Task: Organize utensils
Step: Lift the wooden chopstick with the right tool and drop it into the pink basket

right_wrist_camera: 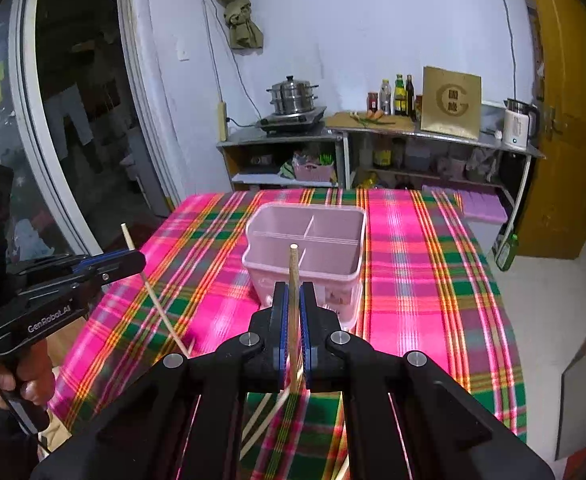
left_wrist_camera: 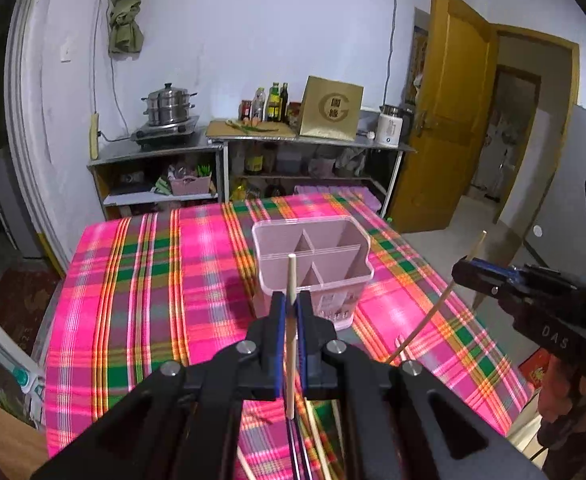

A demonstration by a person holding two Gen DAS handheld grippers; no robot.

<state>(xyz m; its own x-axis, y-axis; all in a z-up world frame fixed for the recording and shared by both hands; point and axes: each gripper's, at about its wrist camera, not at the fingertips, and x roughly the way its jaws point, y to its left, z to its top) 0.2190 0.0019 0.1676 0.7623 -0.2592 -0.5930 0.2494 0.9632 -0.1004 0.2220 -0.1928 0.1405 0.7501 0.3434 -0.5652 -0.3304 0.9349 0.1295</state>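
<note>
Centrally, pink divided caddy (left_wrist_camera: pixel 313 256) visibly empty, left tool (left_wrist_camera: pixel 291 304) and right tool (right_wrist_camera: pixel 293 296) each clenching a chopstick (left_wrist_camera: pixel 291 320).

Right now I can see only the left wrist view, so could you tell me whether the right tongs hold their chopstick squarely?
Observer: Yes. The right wrist view shows the right tongs shut on the right chopstick, which stands upright between the blue pads.
Operator: Thank you. How does my own chopstick look from the side?
Observer: The left chopstick slants through the left tongs, with its top leaning away from the pink holder.
</note>
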